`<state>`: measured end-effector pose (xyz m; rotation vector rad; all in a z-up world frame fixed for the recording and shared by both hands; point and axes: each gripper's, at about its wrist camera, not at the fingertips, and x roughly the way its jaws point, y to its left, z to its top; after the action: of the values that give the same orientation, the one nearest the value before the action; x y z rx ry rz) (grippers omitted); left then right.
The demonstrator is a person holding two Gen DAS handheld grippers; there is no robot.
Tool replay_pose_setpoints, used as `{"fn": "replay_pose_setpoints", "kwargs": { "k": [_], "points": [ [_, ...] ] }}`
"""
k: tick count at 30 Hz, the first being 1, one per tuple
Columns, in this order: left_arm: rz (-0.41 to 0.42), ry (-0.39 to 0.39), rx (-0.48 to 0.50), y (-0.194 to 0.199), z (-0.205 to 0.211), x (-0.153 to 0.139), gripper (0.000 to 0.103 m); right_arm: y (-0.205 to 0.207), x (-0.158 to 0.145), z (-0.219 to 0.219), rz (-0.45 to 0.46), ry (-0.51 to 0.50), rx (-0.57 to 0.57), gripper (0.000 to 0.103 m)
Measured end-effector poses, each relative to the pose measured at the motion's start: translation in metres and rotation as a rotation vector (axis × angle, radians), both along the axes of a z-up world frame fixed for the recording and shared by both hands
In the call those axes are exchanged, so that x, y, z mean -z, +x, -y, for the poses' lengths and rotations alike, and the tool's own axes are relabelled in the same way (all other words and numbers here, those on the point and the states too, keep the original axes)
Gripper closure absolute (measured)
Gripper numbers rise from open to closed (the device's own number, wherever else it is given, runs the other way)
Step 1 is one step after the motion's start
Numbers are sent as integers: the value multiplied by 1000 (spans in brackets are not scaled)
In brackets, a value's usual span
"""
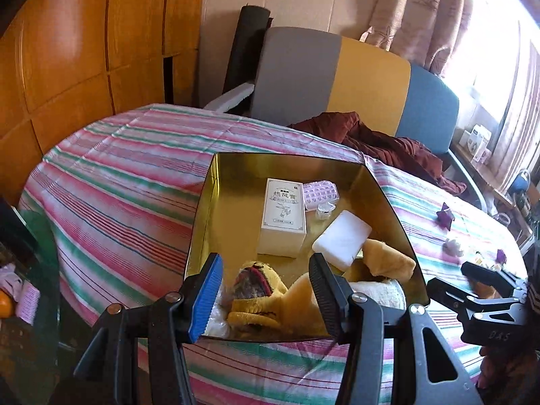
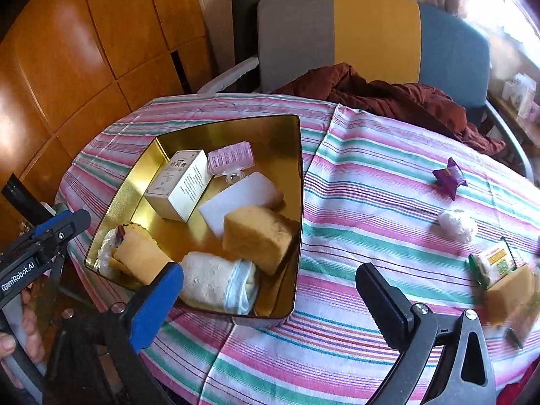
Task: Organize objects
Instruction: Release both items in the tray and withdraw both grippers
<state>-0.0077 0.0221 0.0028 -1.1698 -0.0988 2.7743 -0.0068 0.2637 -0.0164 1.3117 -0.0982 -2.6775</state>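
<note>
Six-odd items already sit in the gold tin (image 2: pixel 297 182): white carton (image 2: pixel 179 189), pink pill case (image 2: pixel 229 158), white block (image 2: pixel 243 199), yellow sponge (image 2: pixel 260 239), rolled cloth (image 2: pixel 216 283) and a yellow plush toy (image 1: pixel 256 290) at the near-left corner. Tin sits on the striped bench (image 2: pixel 371 202), left of centre.

Right gripper (image 2: pixel 270 290): jaws as wide as they go, nothing between them, hovering over the tin's near rim and the bare cloth beside it. Rolled cloth lies just inside the rim by the blue pad. Reads as a drop-off done, though I can't confirm which item.

Left gripper (image 1: pixel 266 290): jaws about half open, straddling the plush toy at the tin's near edge. Pads don't visibly press on it, so I read it as not gripping, low confidence.

Step in hand, my read: between deposits, next fetch pending.

Remaining on the bench, right side: purple wrapped sweet (image 2: pixel 449 177), white wad (image 2: pixel 459 226), green-edged packet (image 2: pixel 496 263) touching another yellow sponge piece (image 2: pixel 509 293). A brown garment (image 2: pixel 388 98) is at the far edge, probably not part of it.

Next move calls for:
- swinging the right gripper right, towards the packet/sponge pair, nearest
- taking one at a time, since they touch
- keeping the jaws wide for the sponge and narrowing them for the small sweet
- leaving the left gripper clear of the tin opening
</note>
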Motion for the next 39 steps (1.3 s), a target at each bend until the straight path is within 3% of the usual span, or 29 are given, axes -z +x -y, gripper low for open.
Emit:
{"fn": "replay_pose_setpoints", "kwargs": {
  "k": [21,39],
  "points": [
    [-22,-49,67,19,-22,-4,49,13,-2,6,-30,35,2,0],
    [-18,-66,150,23,-46,-4,49,18,13,-39,17,27,111,0]
  ]
}}
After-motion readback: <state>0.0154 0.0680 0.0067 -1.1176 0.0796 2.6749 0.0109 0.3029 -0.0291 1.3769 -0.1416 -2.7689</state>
